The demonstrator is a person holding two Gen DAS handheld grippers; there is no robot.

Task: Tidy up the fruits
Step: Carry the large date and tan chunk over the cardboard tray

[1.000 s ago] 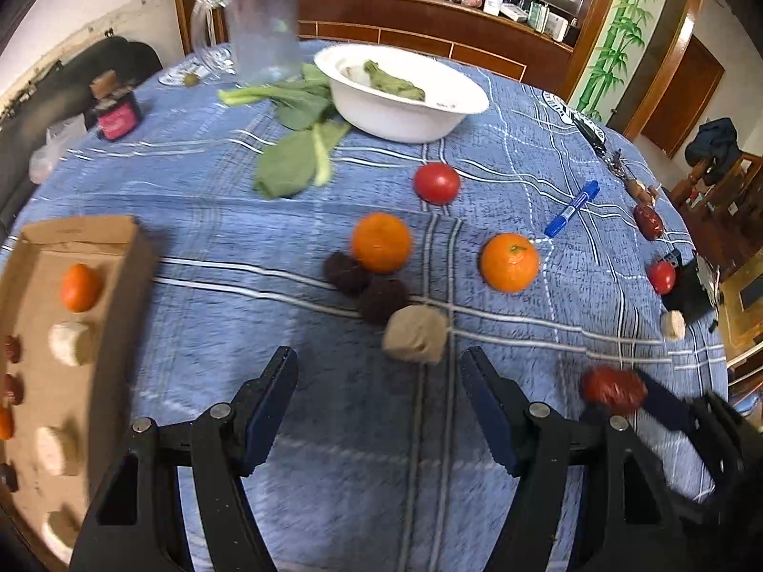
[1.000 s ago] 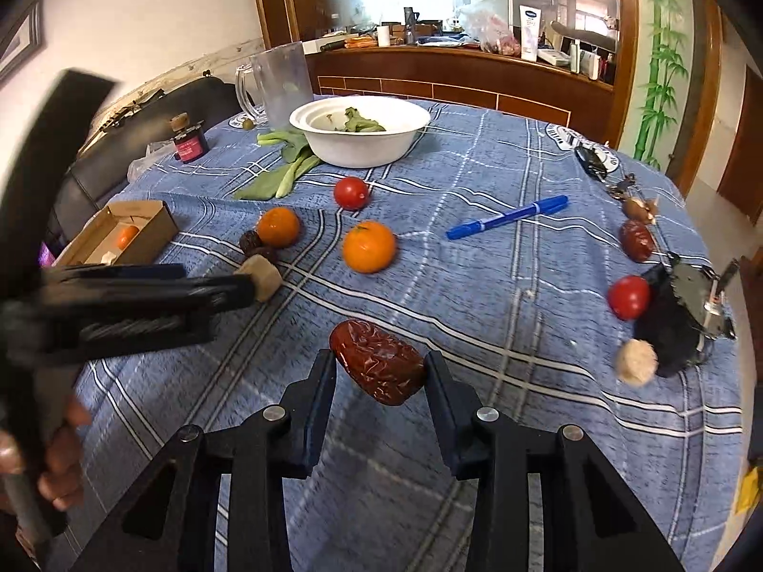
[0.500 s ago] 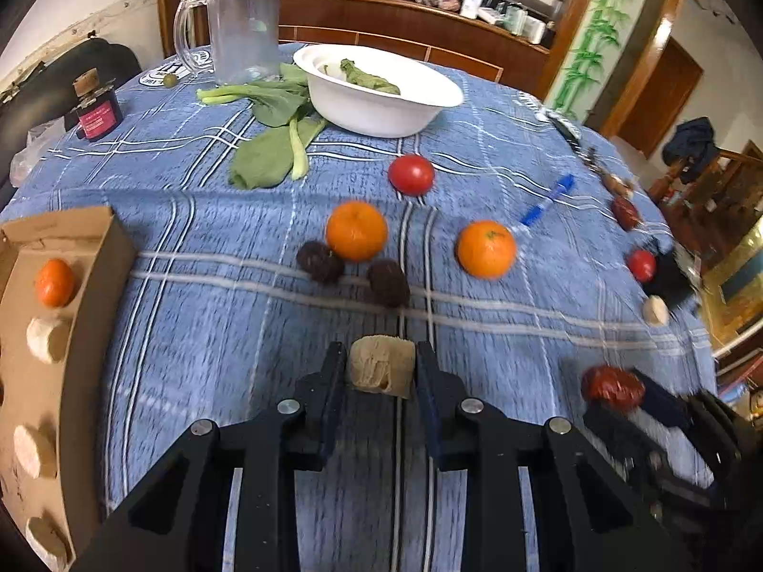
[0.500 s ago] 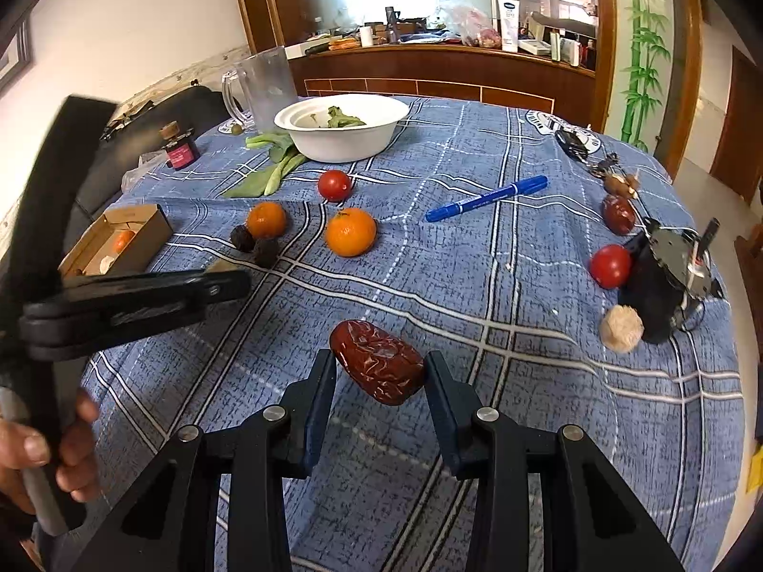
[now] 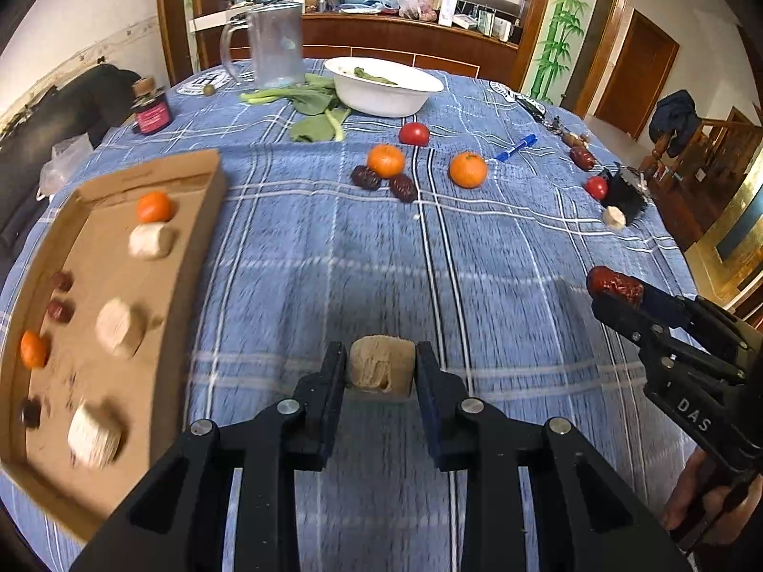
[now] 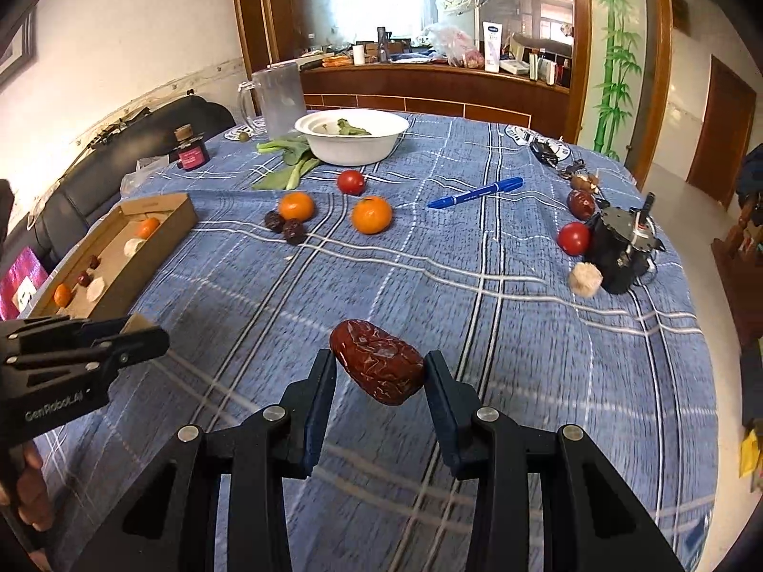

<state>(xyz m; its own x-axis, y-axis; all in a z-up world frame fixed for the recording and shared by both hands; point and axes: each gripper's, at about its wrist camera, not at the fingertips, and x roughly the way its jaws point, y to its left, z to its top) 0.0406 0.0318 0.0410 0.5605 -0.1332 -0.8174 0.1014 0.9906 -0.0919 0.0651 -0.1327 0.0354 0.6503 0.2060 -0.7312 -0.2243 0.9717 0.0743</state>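
- Nearest in the left wrist view: left gripper clamped on a tan, cube-like chunk, pads pressing both sides, chunk lifted clear of the blue plaid tablecloth.
- Nearest in the right wrist view: right gripper narrowed onto a wrinkled red date, date lying tilted between the pads, above the cloth.
- At the left side of the left wrist view: shallow cardboard box lying flat on the cloth, holding three pale chunks, two small oranges and several dark dates; contents blurred.
- At the right edge of the same view: the other gripper with its red date, a hand on the handle below.
- Mid-table, near one another: two dark dates close together, just beside an orange; a second orange apart to the right; a tomato behind them.
- Right of these: blue pen lying flat; farther right a black device with a tomato and a pale chunk just beside it.
- Farther back: leafy greens spread on the cloth, touching a white bowl with green leaves inside.
- Farthest on the table: clear plastic pitcher upright, small dark jar to its left.
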